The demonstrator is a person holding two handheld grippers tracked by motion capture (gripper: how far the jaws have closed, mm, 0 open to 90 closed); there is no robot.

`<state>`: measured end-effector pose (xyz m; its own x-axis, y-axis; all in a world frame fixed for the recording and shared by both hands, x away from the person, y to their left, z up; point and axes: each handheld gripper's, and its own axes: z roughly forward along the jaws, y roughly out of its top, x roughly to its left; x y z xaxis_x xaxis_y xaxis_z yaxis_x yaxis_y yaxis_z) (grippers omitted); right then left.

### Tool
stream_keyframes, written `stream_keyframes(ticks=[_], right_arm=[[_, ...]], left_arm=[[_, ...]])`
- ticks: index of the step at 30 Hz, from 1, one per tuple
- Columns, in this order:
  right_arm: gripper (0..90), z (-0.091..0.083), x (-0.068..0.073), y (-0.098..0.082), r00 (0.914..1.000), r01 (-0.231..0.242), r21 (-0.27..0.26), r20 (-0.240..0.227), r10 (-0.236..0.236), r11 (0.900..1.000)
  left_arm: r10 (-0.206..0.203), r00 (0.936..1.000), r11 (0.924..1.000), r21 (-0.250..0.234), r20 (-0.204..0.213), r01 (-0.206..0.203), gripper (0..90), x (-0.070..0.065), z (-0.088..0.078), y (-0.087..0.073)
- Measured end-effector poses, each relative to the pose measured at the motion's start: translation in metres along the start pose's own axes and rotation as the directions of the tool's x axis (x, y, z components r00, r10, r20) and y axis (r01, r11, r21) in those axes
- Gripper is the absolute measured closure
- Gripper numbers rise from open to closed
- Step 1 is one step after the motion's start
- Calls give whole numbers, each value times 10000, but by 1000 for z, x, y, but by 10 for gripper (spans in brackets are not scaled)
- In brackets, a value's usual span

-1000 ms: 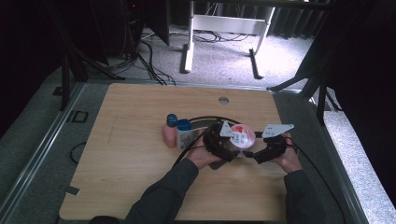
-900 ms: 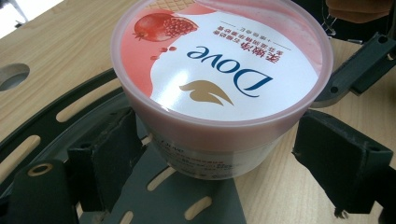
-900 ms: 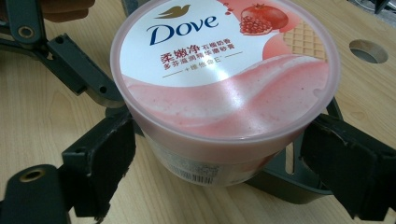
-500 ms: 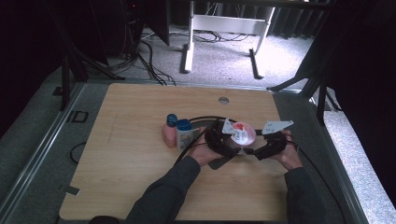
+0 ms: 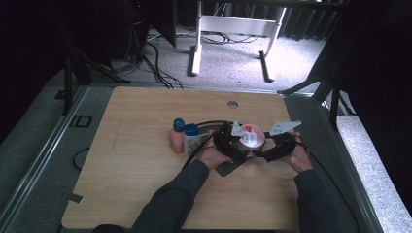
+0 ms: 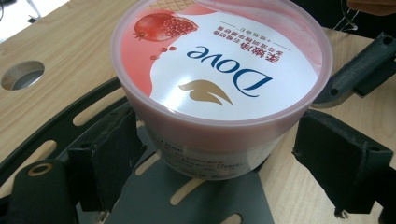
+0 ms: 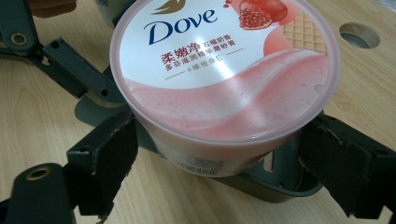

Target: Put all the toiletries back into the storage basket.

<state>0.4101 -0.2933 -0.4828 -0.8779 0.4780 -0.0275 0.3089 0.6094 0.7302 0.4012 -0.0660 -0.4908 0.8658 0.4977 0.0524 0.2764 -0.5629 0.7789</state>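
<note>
A pink Dove tub (image 5: 252,135) with a pomegranate lid stands right of the table's middle. Both grippers straddle it from the near side: my left gripper (image 5: 236,147) from its left, my right gripper (image 5: 268,149) from its right. In the left gripper view the tub (image 6: 219,79) sits between open jaws of the left gripper (image 6: 224,161); the left pad (image 6: 116,154) is against its wall and the right pad (image 6: 336,163) stands off. In the right gripper view the tub (image 7: 224,79) is likewise between the right gripper's (image 7: 219,163) open jaws. A grey slotted plate (image 6: 187,196) lies under the tub.
A pink bottle (image 5: 176,140) with a blue cap and a blue-capped pale container (image 5: 191,140) stand just left of the hands. A round cable hole (image 5: 232,104) is near the table's far edge. Bare wood spreads left and toward the near edge.
Both grippers have drawn in closer around the tub, the right one shifting left toward it. The tub and the bottles have stayed put.
</note>
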Motion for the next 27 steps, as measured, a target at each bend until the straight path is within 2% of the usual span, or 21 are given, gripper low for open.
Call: stream_keyframes(ticks=[6,9,16,20,27], right_arm=[[122,2,-6,-1,9999,-126,108,51,126,9999],[123,3,-9,-1,9997,-205,93,105,204,9997],[123,6,-15,2,9993,-312,206,190,308,9993],[132,9,-19,2,9987,-401,341,329,390,9986],[142,17,-23,-5,9971,-700,639,334,680,9955]], left_arm=[[206,9997,9997,164,-107,-204,144,3,6,4],[-1,9999,10000,54,-110,2,144,5,9,4],[-105,9996,9999,5,-274,105,144,9,14,6],[-165,9991,9997,155,-397,172,144,11,20,6],[-224,9994,9988,435,-281,236,144,13,31,3]])
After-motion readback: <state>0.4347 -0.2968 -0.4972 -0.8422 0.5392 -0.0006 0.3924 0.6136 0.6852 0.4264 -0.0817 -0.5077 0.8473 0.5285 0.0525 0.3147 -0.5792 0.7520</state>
